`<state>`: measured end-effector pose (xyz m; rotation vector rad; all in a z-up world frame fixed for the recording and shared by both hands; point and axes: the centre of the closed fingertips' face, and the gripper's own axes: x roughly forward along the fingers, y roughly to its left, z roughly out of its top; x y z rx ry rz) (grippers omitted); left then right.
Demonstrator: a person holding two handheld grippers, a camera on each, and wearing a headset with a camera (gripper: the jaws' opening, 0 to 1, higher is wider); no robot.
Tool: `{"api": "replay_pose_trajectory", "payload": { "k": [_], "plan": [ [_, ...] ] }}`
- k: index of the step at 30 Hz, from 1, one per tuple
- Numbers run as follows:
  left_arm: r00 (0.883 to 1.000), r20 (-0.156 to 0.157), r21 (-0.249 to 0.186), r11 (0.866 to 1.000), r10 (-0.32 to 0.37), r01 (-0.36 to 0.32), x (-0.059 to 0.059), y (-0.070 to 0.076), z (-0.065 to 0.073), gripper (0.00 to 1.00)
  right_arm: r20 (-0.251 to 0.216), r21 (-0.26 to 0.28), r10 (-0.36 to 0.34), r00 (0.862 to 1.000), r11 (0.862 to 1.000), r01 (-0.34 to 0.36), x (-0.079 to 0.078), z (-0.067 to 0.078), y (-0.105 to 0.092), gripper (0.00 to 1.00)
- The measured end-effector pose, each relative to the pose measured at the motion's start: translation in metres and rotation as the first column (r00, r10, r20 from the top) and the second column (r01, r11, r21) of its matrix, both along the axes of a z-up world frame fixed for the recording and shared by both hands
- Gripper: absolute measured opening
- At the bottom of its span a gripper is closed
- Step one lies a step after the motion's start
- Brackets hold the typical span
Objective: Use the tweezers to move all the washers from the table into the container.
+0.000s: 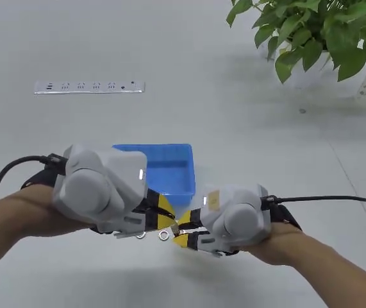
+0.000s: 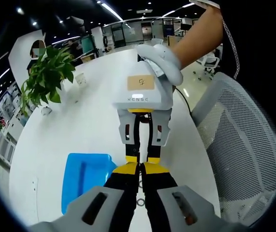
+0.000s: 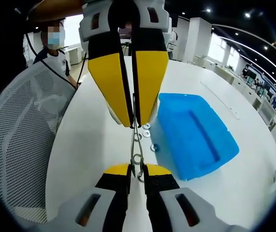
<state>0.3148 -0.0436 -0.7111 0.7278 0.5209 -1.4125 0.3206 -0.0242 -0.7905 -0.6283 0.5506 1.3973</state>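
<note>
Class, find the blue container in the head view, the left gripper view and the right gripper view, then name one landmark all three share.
Head view: the blue container sits at the centre.
Left gripper view: the blue container is at lower left.
Right gripper view: the blue container is right of centre.
Shared landmark: the washers lying close beside it.

On the table, the container sits just behind the left claw and the right claw, which meet tip to tip. The tweezers run between their jaws. The washers lie on the table under the tips, just in front of the container. A power strip lies far behind on the left, and a plant stands far behind on the right.
</note>
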Motion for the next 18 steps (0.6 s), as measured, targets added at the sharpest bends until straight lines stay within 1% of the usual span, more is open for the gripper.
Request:
{"api": "replay_pose_trajectory", "payload": {
  "k": [6, 10, 13, 18],
  "plan": [
    [1.000, -0.001, 0.005, 1.000, -0.003, 0.003, 0.0019, -0.0011, -0.0021, 0.06, -0.004, -0.001, -0.005, 1.000, 1.000, 0.005, 0.0014, -0.0019, -0.0002, 0.12],
    [1.000, -0.008, -0.005, 1.000, 0.005, -0.005, 0.0043, -0.0023, -0.0014, 0.06, -0.009, 0.003, -0.009, 1.000, 1.000, 0.009, 0.0015, -0.0022, -0.0002, 0.12],
    [1.000, -0.005, -0.006, 1.000, 0.004, -0.004, 0.0067, -0.0024, -0.0014, 0.06, -0.013, 0.002, -0.012, 1.000, 1.000, 0.012, 0.0025, -0.0024, -0.0004, 0.12],
    [1.000, -0.017, -0.006, 1.000, 0.001, -0.001, 0.0095, -0.0030, -0.0018, 0.06, -0.020, 0.001, -0.015, 1.000, 1.000, 0.015, 0.0031, -0.0028, -0.0002, 0.12]
  ]
}}
